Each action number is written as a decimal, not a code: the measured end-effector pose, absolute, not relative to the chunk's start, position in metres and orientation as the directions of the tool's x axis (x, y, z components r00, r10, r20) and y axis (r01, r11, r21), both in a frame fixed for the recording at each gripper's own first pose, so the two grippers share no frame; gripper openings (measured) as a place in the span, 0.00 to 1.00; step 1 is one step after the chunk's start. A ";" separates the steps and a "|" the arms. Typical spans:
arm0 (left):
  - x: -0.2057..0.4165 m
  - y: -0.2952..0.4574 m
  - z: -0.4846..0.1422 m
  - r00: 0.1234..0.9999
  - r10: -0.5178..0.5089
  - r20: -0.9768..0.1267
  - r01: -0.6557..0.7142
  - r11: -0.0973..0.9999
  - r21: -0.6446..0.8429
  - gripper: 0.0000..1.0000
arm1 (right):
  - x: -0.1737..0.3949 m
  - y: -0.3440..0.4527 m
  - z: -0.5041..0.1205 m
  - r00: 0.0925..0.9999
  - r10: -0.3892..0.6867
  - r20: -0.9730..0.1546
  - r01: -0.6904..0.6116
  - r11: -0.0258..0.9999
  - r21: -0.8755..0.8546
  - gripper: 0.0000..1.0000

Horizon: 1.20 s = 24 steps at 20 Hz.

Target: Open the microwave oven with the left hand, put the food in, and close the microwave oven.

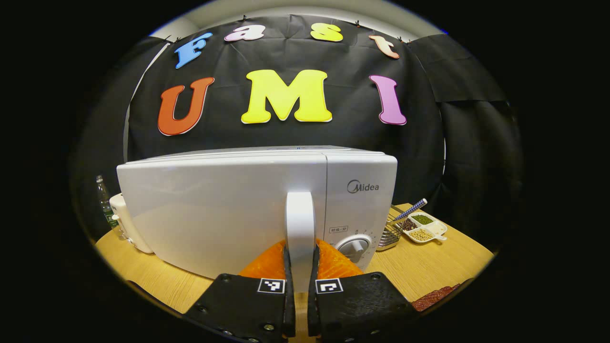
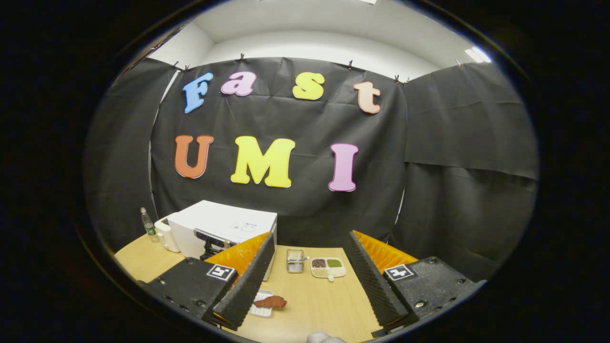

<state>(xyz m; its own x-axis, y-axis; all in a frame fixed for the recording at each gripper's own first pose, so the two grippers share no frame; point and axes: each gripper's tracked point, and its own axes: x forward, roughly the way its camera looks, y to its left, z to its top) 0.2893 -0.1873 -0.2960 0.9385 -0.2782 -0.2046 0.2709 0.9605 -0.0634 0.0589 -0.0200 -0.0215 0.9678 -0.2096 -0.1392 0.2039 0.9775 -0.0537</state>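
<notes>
the left gripper [image 1: 300, 281] is clamped on the handle [image 1: 300, 228] of the microwave oven [image 1: 214, 205]. the right gripper [image 2: 307, 281] is wide apart above the bench [image 2: 314, 300], near the food [image 2: 270, 301].

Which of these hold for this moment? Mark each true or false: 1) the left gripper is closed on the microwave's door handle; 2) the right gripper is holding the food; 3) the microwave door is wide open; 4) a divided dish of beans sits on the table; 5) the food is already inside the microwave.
1) True: the left gripper has both fingers pressed on the door handle.
2) False: the right gripper is open and holds nothing.
3) False: the microwave door looks shut.
4) True: the divided dish sits on the table.
5) False: the food lies on a small tray on the table.
</notes>
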 end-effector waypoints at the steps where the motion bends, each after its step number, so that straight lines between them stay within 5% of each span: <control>1: 0.289 -0.187 -0.296 0.937 -0.283 -0.205 0.274 0.959 -0.071 0.09 | 0.058 -0.019 -0.020 0.969 -0.207 -0.137 0.201 0.978 -0.060 0.92; 14: 0.232 -0.162 -0.297 0.913 -0.362 -0.190 0.354 0.932 -0.074 0.06 | 0.047 -0.011 -0.016 0.981 -0.158 -0.116 0.150 0.986 -0.070 0.93; 24: 0.186 -0.124 -0.298 0.921 -0.314 -0.229 0.303 0.949 -0.082 0.07 | 0.034 -0.001 -0.019 0.992 -0.082 -0.096 0.078 0.996 -0.040 0.92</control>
